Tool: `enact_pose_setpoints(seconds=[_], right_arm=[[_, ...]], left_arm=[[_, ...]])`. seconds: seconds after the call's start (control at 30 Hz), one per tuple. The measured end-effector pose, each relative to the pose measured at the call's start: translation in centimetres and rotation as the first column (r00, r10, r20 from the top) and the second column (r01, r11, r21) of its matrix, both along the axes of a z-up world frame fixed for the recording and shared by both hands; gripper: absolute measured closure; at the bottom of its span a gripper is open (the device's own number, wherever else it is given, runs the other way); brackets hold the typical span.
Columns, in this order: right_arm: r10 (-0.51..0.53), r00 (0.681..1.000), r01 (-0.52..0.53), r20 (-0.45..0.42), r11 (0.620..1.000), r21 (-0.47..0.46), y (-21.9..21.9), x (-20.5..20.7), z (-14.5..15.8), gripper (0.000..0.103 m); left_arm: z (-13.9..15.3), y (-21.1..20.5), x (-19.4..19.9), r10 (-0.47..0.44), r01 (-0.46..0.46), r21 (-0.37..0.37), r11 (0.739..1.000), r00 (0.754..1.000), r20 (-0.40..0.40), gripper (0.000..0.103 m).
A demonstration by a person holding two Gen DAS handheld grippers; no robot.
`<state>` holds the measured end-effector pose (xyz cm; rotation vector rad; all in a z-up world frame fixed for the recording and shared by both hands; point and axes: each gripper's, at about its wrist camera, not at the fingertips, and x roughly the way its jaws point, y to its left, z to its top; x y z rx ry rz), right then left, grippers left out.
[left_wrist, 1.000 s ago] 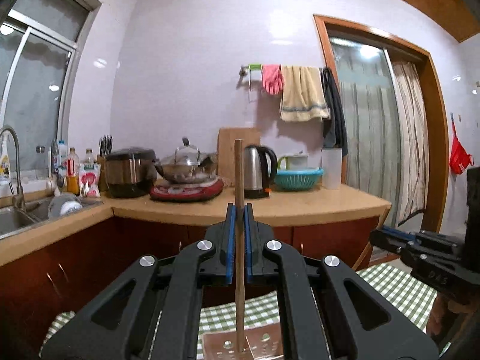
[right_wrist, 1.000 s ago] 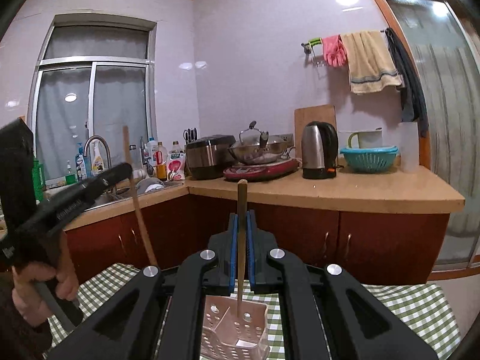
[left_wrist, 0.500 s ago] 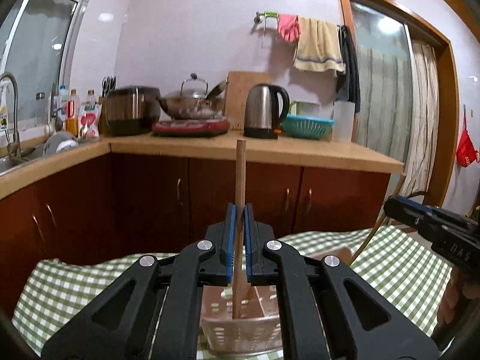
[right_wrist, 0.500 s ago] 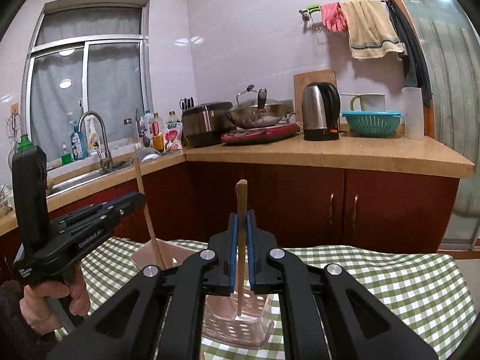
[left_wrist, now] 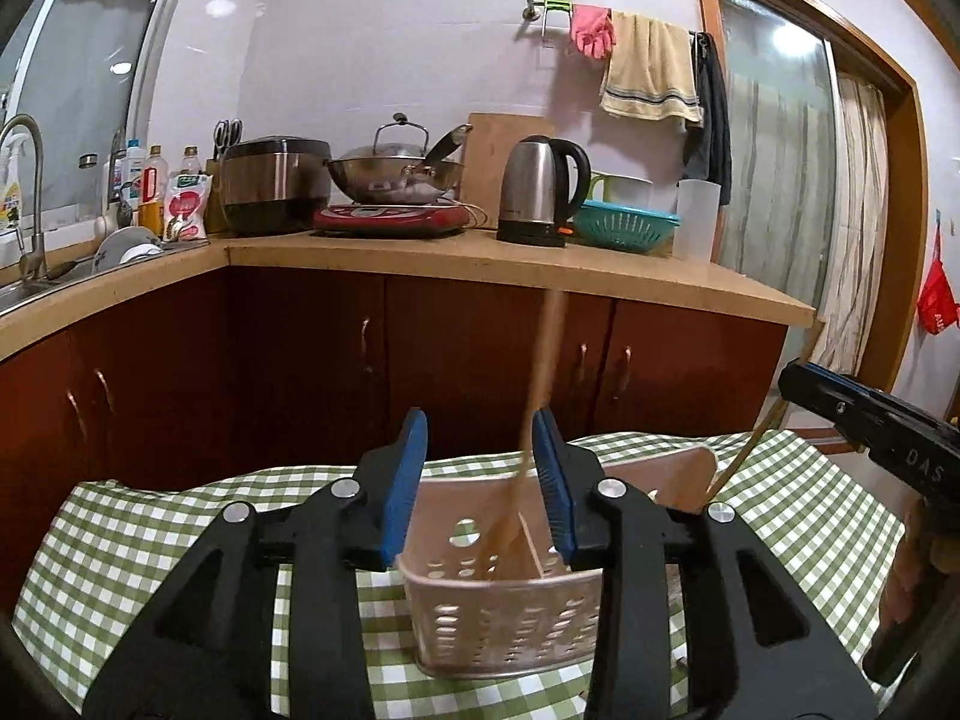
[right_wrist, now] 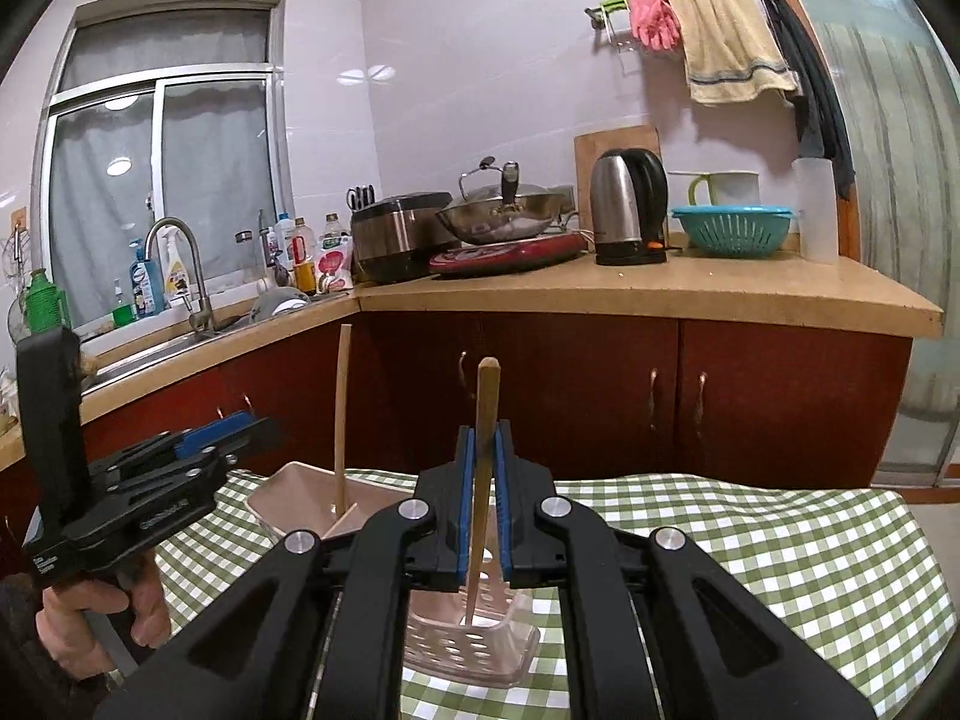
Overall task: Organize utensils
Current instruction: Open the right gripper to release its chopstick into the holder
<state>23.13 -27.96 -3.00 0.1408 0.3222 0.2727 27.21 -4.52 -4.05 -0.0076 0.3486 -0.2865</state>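
While the left gripper point(left_wrist: 480, 468) hangs just above the pink utensil basket point(left_wrist: 510, 618), its jaws are opening, and the blurred wooden chopstick point(left_wrist: 540, 384) stands between the 2 blue pads, leaning toward the pad at 3 o'clock with a clear gap on the 9 o'clock side; whether it touches that pad cannot be told. Its lower end sits inside the basket, directly below the jaws at 6 o'clock, beside the inner divider.

From the right wrist view, the right gripper point(right_wrist: 483, 498) is nearly closed, its pads pinching a second wooden chopstick point(right_wrist: 485, 420) that rises toward 12 o'clock above the jaws, while its tip reaches down into the near compartment of the same basket point(right_wrist: 468, 642) at 6 o'clock. The first chopstick point(right_wrist: 342, 414) stands almost upright in the basket's far compartment at 10 o'clock from these jaws, just beside the left gripper point(right_wrist: 240, 429), which a hand point(right_wrist: 90, 624) holds at 8 o'clock.

The basket rests on a green checked tablecloth point(right_wrist: 750, 546). In the left wrist view the right gripper point(left_wrist: 870, 420) enters from 3 o'clock, its chopstick point(left_wrist: 762, 426) slanting down to the basket's rim.
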Motion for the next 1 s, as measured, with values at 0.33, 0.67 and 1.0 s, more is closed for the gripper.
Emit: enact_pose_setpoints(seconds=[0.33,0.67,1.0], right_arm=[[-0.058,0.998,0.058,0.000,0.998,0.003,-1.1,-0.6,-0.2,0.051],[-0.101,0.995,0.102,0.018,0.994,-0.029,-2.3,-5.1,0.4,0.039],[-0.115,0.993,0.111,-0.035,0.989,-0.092,-3.0,-13.1,-4.3,0.044]], left_arm=[[-0.7,2.1,-2.0,0.049,-0.050,-0.018,0.999,0.998,-0.027,0.044],[-1.4,3.6,-7.5,0.089,-0.088,0.017,0.996,0.995,-0.046,0.039],[-4.4,3.9,-15.0,0.117,-0.112,0.043,0.993,0.985,-0.125,0.039]])
